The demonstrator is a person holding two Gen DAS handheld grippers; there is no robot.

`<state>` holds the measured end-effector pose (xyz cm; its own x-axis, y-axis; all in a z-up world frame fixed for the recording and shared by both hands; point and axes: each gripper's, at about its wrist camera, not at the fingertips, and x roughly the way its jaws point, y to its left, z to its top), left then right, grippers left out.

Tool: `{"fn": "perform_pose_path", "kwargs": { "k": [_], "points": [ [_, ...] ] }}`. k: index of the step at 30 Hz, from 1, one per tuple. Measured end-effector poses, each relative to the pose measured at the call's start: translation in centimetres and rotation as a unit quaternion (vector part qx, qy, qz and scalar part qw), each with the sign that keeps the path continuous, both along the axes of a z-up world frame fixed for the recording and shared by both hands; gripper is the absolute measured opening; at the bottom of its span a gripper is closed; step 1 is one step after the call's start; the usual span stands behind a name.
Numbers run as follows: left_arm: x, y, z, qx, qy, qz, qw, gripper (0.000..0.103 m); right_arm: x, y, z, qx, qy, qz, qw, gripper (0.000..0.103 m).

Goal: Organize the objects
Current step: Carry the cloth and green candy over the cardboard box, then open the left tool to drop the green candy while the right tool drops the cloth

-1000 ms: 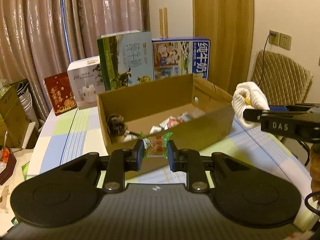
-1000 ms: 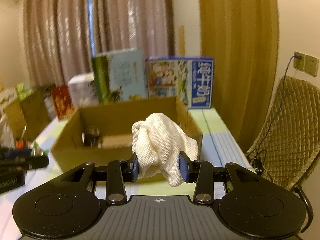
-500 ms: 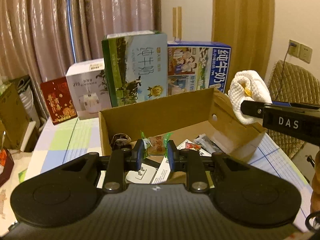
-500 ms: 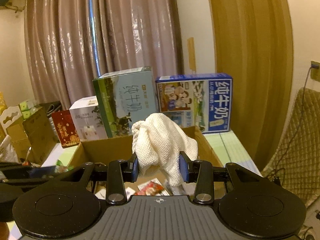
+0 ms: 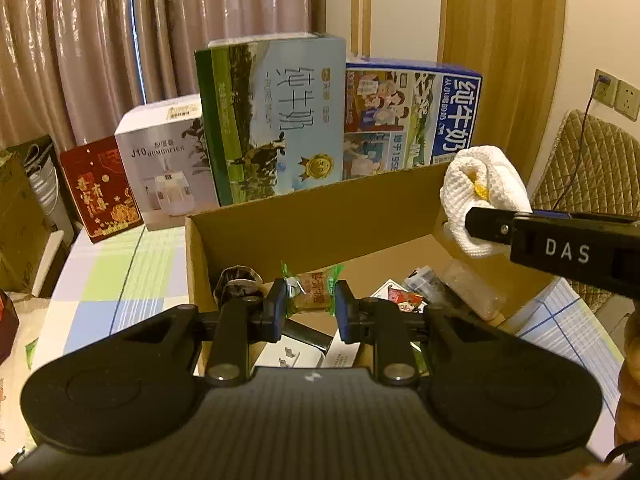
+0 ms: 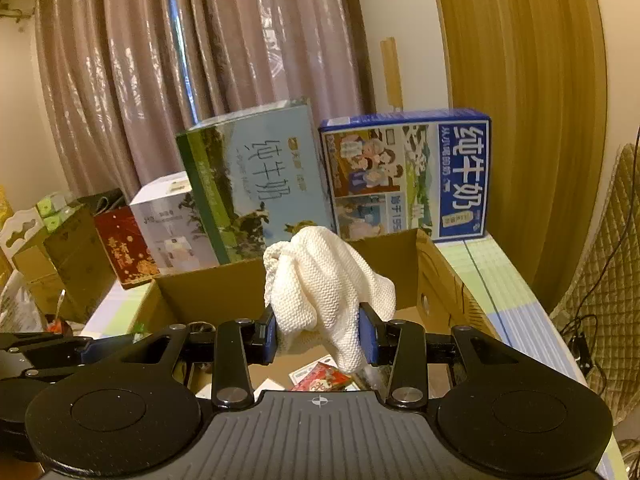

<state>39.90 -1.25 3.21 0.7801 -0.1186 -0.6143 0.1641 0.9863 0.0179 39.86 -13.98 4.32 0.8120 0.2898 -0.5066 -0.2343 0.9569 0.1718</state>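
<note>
While both my grippers hang over the open box [image 5: 320, 220], I judge this the drop step. My left gripper [image 5: 310, 308] is clamped on a snack [image 5: 314, 290] above the box's near-left part; my right gripper [image 6: 320, 334] pinches a white cloth [image 6: 324, 280] over its right side. Next I should open each pair of jaws low enough that nothing bounces out. My own bodies hide the near floor of the box, and the wrappers [image 5: 408, 300] inside are too small to read.
</note>
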Motion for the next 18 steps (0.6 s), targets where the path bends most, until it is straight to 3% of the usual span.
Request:
{"fn": "perform_pose_path", "kwargs": {
  "k": [18],
  "points": [
    [2.4, -0.2, -1.2, -0.007, 0.020, 0.002, 0.9998, 0.021, 1.4, -0.8, -1.7, -0.001, 0.022, -0.011, 1.000, 0.037]
  ]
}}
